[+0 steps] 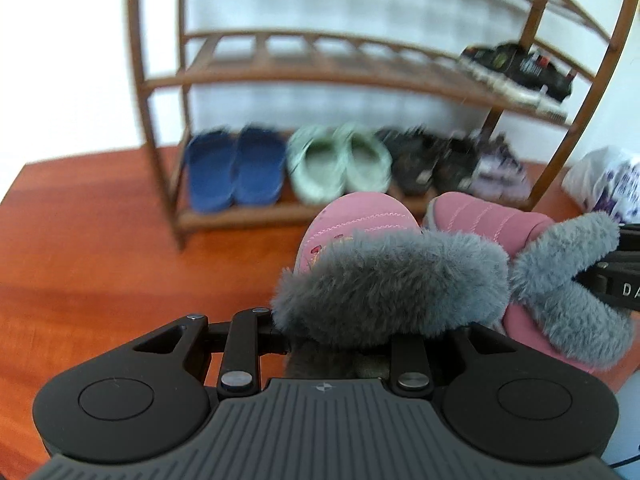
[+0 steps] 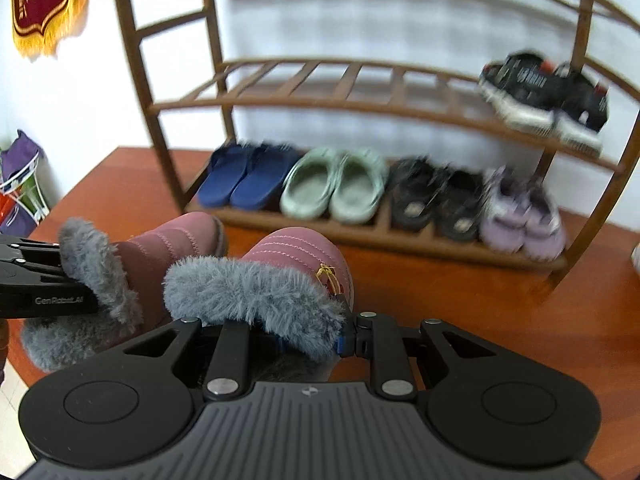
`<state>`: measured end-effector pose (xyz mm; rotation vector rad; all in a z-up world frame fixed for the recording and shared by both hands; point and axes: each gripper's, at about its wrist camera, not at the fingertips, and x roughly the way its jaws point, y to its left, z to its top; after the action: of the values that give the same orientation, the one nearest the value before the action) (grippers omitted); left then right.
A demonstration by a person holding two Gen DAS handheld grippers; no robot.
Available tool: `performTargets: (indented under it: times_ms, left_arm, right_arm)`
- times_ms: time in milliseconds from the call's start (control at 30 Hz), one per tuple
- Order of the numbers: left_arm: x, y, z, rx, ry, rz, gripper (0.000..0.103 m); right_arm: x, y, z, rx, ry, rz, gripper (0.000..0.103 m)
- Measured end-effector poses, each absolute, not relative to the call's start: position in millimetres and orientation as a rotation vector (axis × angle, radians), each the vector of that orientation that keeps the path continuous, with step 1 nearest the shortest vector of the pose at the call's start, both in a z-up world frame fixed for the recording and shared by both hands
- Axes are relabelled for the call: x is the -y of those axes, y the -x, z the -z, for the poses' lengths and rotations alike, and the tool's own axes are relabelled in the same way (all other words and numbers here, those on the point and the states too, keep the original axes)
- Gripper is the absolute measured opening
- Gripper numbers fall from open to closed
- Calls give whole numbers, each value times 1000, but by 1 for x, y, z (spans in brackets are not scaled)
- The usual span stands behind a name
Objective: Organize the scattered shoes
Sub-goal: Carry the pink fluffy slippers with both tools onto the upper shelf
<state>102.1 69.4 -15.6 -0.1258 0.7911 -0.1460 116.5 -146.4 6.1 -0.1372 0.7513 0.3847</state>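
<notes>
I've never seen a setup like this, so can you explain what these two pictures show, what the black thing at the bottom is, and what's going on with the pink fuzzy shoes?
The black shape at the bottom is a hand-held tool with tongs and its own camera; a person carries one in each hand, so each picture looks along one tool. The left tongs are shut on the grey fur cuff of the left pink boot. The right tongs grip the right pink boot the same way. Each tool also shows at the other picture's edge. Ahead is a wooden shoe rack on a reddish floor. Its bottom shelf holds blue slippers, green clogs, black shoes and lilac shoes; black sneakers sit above.
</notes>
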Motion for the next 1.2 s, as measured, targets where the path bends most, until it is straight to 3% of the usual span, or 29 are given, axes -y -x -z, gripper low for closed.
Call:
performTargets:
  times_ms: [500, 1200]
  left_arm:
    - [-11, -228, -76, -677, 168, 46, 30]
    - [-13, -342, -66, -739, 179, 32, 32]
  right_arm:
    - [224, -240, -93, -570, 82, -385, 24]
    - [207, -367, -79, -616, 106, -345, 26]
